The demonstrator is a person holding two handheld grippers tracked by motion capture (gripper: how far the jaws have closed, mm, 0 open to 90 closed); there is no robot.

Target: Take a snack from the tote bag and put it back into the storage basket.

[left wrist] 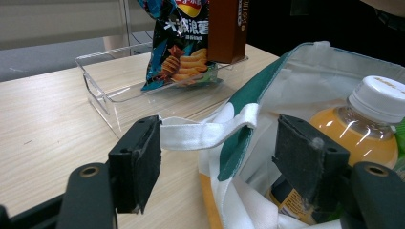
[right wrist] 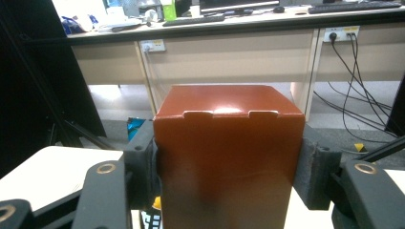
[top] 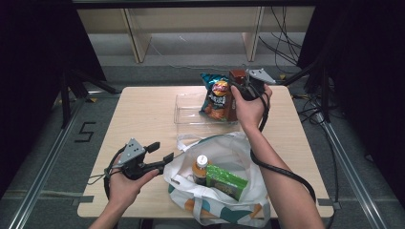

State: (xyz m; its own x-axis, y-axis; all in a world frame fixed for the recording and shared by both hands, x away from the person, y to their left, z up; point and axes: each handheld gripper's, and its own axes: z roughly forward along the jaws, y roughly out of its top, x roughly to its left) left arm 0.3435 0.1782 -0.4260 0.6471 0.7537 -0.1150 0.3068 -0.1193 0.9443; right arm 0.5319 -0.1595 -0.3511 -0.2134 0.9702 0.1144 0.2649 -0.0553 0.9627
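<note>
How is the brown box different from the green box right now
The brown box stands upright, clamped in the right claw over the clear tray; the green box lies tilted inside the white bag, untouched. The brown one is plain and glossy; the green one is printed. Both are cardboard cartons.

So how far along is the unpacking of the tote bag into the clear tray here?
Done: the chips bag stands in the clear tray. In hand: the right claw grips the brown box at the tray. Left: the juice bottle and green box remain in the tote bag, left claw open at its handle.
</note>
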